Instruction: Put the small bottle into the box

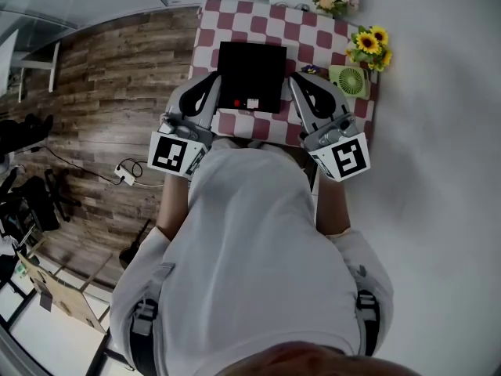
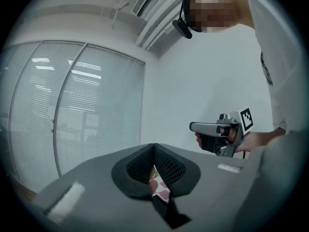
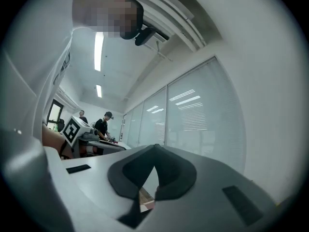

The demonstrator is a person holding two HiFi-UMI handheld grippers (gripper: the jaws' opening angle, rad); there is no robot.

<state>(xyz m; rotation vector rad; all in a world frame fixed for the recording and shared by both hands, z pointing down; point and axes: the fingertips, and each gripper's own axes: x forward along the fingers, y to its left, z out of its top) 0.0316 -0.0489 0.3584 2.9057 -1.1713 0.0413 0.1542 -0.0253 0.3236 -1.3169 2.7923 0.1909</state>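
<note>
Left claw (image 2: 154,148) is closed tip to tip with nothing in it, as far as I can see. My right claw (image 3: 155,148) is likewise pressed together and empty. Both flank the open black square box (image 1: 250,69) on the red-and-white checked desk (image 1: 313,30). A small red-and-white item (image 1: 246,103), probably the small bottle, lies inside the box by its nearer edge.

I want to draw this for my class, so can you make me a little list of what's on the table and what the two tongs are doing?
Table cover: red-and-white checked cloth
Middle of table: black box
Right edge of table: sunflowers, small green fan
Left tongs: shut, nothing held
Right tongs: shut, nothing held
</note>
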